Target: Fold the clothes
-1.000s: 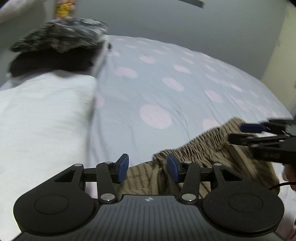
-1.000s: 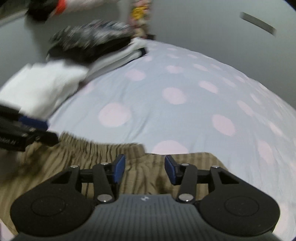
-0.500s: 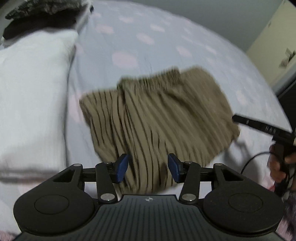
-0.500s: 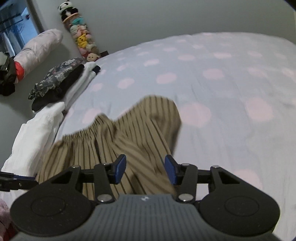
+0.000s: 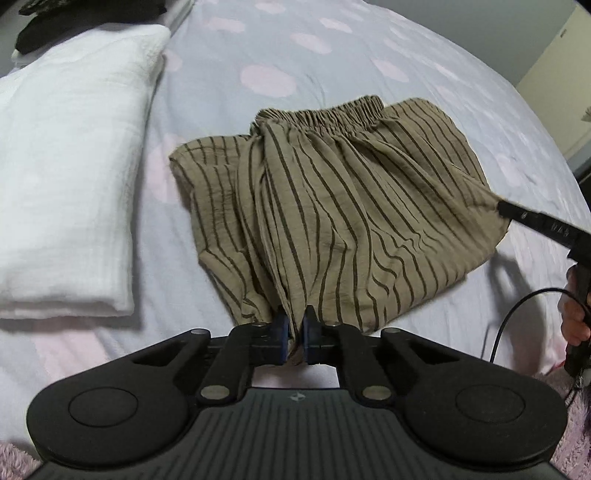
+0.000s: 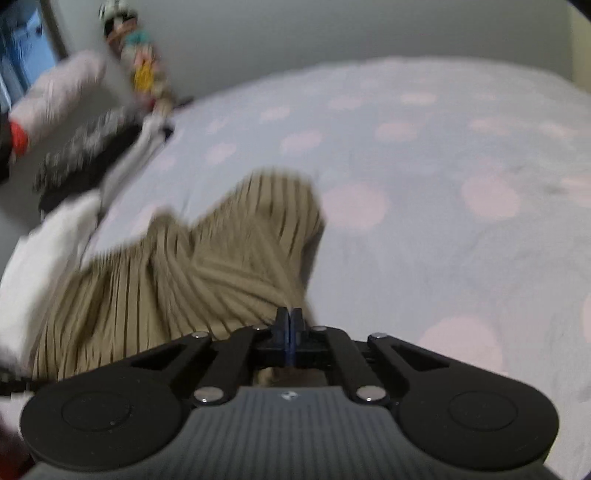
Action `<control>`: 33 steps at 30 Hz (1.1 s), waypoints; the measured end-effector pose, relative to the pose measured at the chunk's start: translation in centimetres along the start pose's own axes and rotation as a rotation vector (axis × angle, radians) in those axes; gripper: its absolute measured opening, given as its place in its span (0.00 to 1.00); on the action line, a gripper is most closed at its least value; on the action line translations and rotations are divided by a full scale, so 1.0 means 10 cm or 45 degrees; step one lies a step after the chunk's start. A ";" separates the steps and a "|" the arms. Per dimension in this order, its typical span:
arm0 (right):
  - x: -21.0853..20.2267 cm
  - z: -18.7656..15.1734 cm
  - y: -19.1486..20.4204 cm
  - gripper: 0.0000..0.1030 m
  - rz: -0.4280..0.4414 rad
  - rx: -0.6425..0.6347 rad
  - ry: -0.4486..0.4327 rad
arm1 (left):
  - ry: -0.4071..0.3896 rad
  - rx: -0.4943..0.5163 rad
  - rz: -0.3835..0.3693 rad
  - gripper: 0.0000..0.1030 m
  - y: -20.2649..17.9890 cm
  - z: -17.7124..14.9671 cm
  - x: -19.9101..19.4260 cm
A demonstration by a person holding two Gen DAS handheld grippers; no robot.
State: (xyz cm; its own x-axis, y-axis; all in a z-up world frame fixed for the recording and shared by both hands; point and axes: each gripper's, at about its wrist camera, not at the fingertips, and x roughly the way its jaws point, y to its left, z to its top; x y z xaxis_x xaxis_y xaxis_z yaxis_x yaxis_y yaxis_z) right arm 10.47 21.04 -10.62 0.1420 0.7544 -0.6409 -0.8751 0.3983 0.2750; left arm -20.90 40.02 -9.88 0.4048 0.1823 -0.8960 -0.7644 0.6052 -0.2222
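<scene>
Striped shorts (image 5: 332,206) lie mid-frame in left wrist view, on the bed (image 5: 332,48). Fabric is thin, crinkled, khaki-tan w/ narrow dark vertical stripes; gathered elastic waistband (image 5: 325,112) runs along the upper edge, puckered into fine ridges. Cloth is bunched into soft folds left of centre, smoother and fanned toward the right.

Left hand-held gripper (image 5: 294,334), bottom centre, is closing: blue pads pinch the lower hem, cloth visibly pressed between them. Body is matte black plastic w/ ribbed top and two round discs.

Right hand-held gripper (image 5: 504,207) enters from the right edge of that view as a slim black bar, tip at the shorts' right corner, fabric pulled taut toward it. In right wrist view (blurred) right hand-held gripper (image 6: 290,325) has its pads pressed together w/ the shorts' (image 6: 192,280) corner drawn into them. A hand (image 5: 574,314) and a thin black cable (image 5: 517,310) show at lower right of left view.

Bed sheet is pale lilac-grey w/ big soft pink dots, lightly wrinkled. Left side: folded white towel (image 5: 70,166), thick, waffle-like weave, rectangular w/ rounded edges. Upper left corner: dark folded clothes (image 5: 74,18). Right wrist view upper left: blurry stack of small plush toys (image 6: 140,62) against a grey wall.
</scene>
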 end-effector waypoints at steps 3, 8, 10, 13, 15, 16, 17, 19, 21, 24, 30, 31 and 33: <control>0.03 0.02 0.05 0.00 -0.048 -0.064 -0.041 | 0.043 0.001 0.022 0.07 0.01 -0.02 0.03; 0.25 -0.01 -0.08 0.00 -0.120 -0.015 0.072 | 0.110 -0.010 0.041 0.07 0.03 -0.03 0.10; 0.28 -0.01 -0.09 0.00 -0.143 -0.024 0.072 | 0.106 -0.007 0.043 0.07 0.03 -0.04 0.09; 0.30 -0.01 -0.11 0.00 -0.145 -0.006 0.077 | 0.089 -0.009 0.019 0.09 0.04 -0.06 0.03; 0.23 0.00 -0.13 0.06 -0.136 0.022 0.067 | 0.080 -0.007 -0.007 0.12 0.05 -0.07 -0.01; 0.18 0.01 -0.16 0.08 -0.128 0.041 0.060 | 0.081 0.010 -0.021 0.14 0.04 -0.07 -0.04; 0.11 0.02 -0.19 0.10 -0.114 0.063 0.050 | 0.089 0.037 -0.033 0.23 0.02 -0.08 -0.08; 0.00 0.02 -0.25 0.18 -0.076 0.097 0.055 | 0.098 0.112 -0.026 0.33 -0.05 -0.12 -0.13; -0.07 0.01 -0.26 0.26 -0.057 0.083 0.083 | 0.126 0.201 0.005 0.39 -0.15 -0.15 -0.13; -0.05 -0.01 -0.18 0.31 -0.030 -0.002 0.170 | 0.180 0.306 0.062 0.43 -0.28 -0.18 -0.07; 0.16 -0.11 0.00 0.38 0.013 -0.149 0.332 | 0.249 0.365 0.147 0.39 -0.34 -0.20 0.11; 0.20 -0.12 0.01 0.38 0.009 -0.164 0.329 | 0.250 0.362 0.168 0.34 -0.34 -0.20 0.14; 0.26 -0.12 0.03 0.37 0.007 -0.206 0.316 | 0.241 0.347 0.194 0.19 -0.33 -0.18 0.17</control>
State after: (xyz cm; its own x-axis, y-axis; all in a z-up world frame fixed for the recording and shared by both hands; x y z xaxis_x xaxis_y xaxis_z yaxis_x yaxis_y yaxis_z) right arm 9.96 22.52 -13.11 0.0369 0.5975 -0.8010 -0.9407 0.2912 0.1739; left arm -18.63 36.94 -11.40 0.1772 0.1549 -0.9719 -0.6363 0.7714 0.0069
